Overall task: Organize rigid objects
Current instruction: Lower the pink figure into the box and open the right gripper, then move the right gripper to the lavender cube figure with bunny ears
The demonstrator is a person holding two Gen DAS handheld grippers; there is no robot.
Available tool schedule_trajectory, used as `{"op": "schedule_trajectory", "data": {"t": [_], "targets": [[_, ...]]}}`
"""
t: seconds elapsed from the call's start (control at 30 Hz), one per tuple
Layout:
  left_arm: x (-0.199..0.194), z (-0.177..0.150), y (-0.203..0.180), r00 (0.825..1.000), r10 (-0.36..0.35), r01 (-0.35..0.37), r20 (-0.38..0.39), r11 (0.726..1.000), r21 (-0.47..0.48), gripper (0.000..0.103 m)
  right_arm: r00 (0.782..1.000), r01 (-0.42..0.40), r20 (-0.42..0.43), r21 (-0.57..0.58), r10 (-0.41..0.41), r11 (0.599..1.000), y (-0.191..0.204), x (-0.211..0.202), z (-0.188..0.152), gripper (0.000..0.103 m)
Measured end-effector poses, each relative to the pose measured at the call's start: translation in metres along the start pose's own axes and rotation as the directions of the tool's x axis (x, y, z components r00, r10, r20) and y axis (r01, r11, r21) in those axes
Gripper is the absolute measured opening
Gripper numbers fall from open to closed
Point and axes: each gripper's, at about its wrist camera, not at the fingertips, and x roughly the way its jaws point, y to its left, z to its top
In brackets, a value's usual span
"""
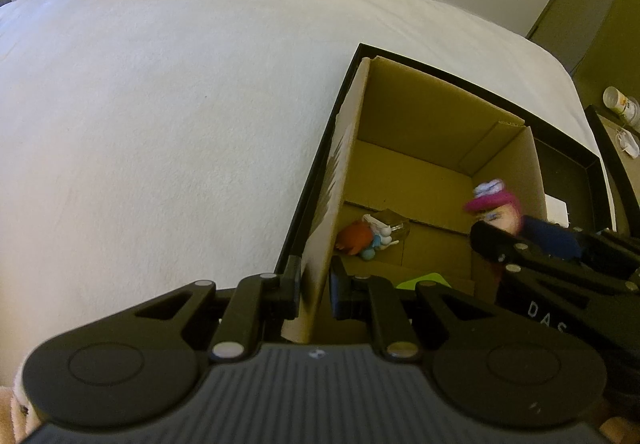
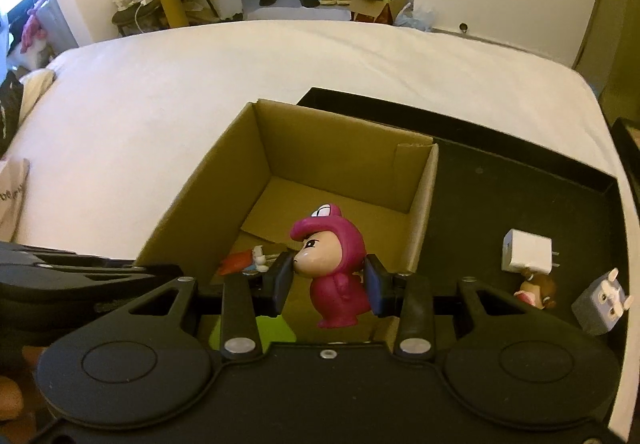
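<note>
Your right gripper point(image 2: 329, 284) is clenched on the pink figure point(image 2: 334, 272), its pads pressing the figure's sides, and holds it upright over the near part of the open carton point(image 2: 420, 228). From the left wrist view the same figure point(image 1: 498, 206) is blurred and half hidden behind the right gripper's fingers point(image 1: 496, 240), so only its hood and face show.

Your left gripper point(image 1: 316, 294) is clamped on the carton's left wall point(image 1: 332, 204), one pad outside and one inside; the wall's lower edge is cut off by the gripper body.

At the carton's bottom lies a small heap of toys point(image 1: 366, 236), orange, white and blue, too tangled to tell apart. A lime-green patch point(image 2: 260, 328) peeks out below the fingers; what it is cannot be told.

The carton stands in a black tray point(image 2: 520, 180) on the bed point(image 2: 160, 92). On the tray's right part lie a white charger point(image 2: 526, 252), a grey plug block point(image 2: 600, 302) and a small brown-haired figure point(image 2: 538, 290), which is partly hidden behind the gripper's body. The tray's near rim is out of sight.
</note>
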Motion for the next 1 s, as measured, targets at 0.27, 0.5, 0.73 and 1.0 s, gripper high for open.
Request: {"op": "schedule_trajectory", "data": {"t": [0.27, 0.5, 0.73, 1.0], "targets": [[-0.002, -0.002, -0.002, 1.000, 0.007, -0.007, 0.003, 1.000, 0.004, 0.013, 0.999, -0.017, 0.035, 0.060, 0.015, 0.998, -0.014, -0.013, -0.003, 0.042], [-0.003, -0.002, -0.005, 1.000, 0.017, -0.017, 0.006, 1.000, 0.009, 0.013, 0.996, -0.033, 0.091, 0.111, 0.023, 0.993, -0.027, -0.032, -0.002, 0.046], [-0.004, -0.002, -0.006, 1.000, 0.025, -0.025, 0.008, 1.000, 0.008, 0.013, 0.993, -0.023, 0.114, 0.148, 0.006, 0.989, -0.047, -0.045, -0.004, 0.046], [-0.005, -0.003, -0.008, 0.999, 0.032, -0.032, 0.017, 0.999, 0.006, 0.013, 0.993, 0.020, 0.113, 0.193, -0.043, 0.981, -0.075, -0.059, -0.021, 0.047]]}}
